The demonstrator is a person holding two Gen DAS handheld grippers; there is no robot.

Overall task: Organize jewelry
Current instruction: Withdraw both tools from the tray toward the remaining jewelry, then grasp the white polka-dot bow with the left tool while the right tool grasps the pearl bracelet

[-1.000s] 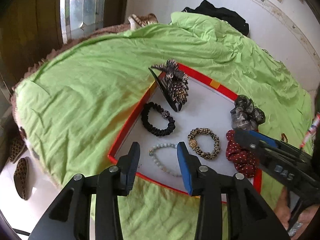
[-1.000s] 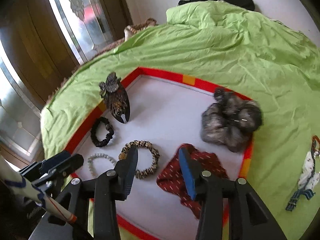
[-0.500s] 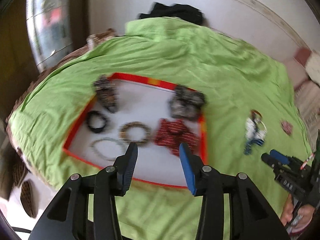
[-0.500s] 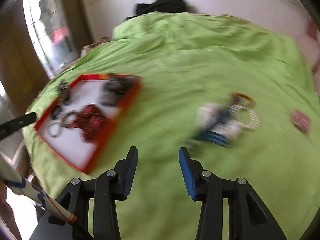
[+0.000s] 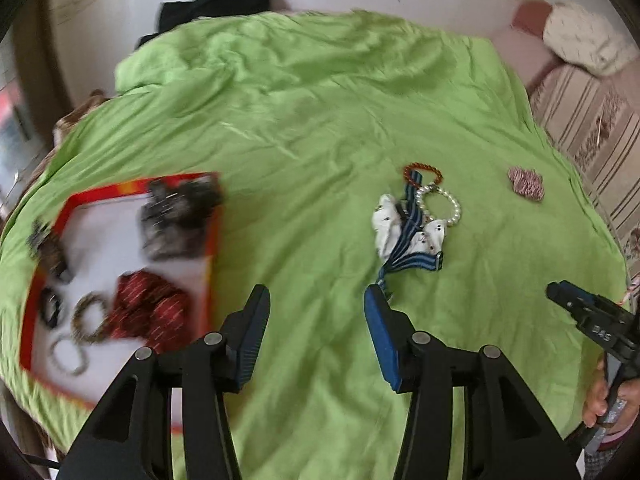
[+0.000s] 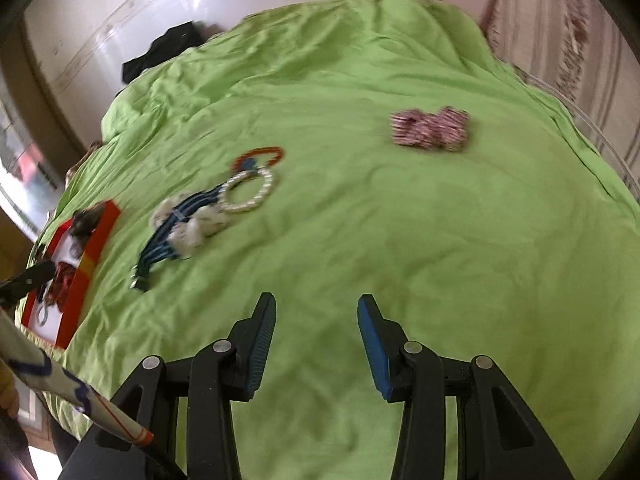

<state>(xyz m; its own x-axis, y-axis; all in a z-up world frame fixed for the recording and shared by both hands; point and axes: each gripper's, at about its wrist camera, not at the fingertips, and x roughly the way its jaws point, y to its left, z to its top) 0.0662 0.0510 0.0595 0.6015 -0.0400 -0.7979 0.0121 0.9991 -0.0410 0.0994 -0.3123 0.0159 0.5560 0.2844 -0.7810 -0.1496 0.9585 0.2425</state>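
Observation:
A red-rimmed white tray (image 5: 212, 240) (image 6: 90, 252) lies on the green bedsheet at the left and holds a grey scrunchie (image 5: 176, 224), a red dotted scrunchie (image 5: 148, 312) and several bracelets. To its right lies a loose pile: a pearl bracelet (image 5: 438, 204) (image 6: 248, 192), an orange bracelet (image 5: 422, 170) (image 6: 258, 156), a blue striped band (image 5: 408, 240) (image 6: 176, 228) and a white scrunchie (image 5: 388, 220). A pink striped scrunchie (image 5: 526, 184) (image 6: 430, 130) sits further right. My left gripper (image 5: 316, 332) hangs over bare sheet, jaws opening, nothing between them. My right gripper (image 6: 316, 340) is open and holds nothing.
A black garment (image 5: 212, 4) lies at the far edge of the bed by the white wall. A striped cushion (image 5: 592, 120) borders the bed at the right. A person's hand (image 5: 600, 396) holds the right gripper's handle at the lower right.
Both grippers have swung rightward from above the tray to above the bare sheet. The loose pile and the pink scrunchie have come into view. The left jaws stand wider apart.

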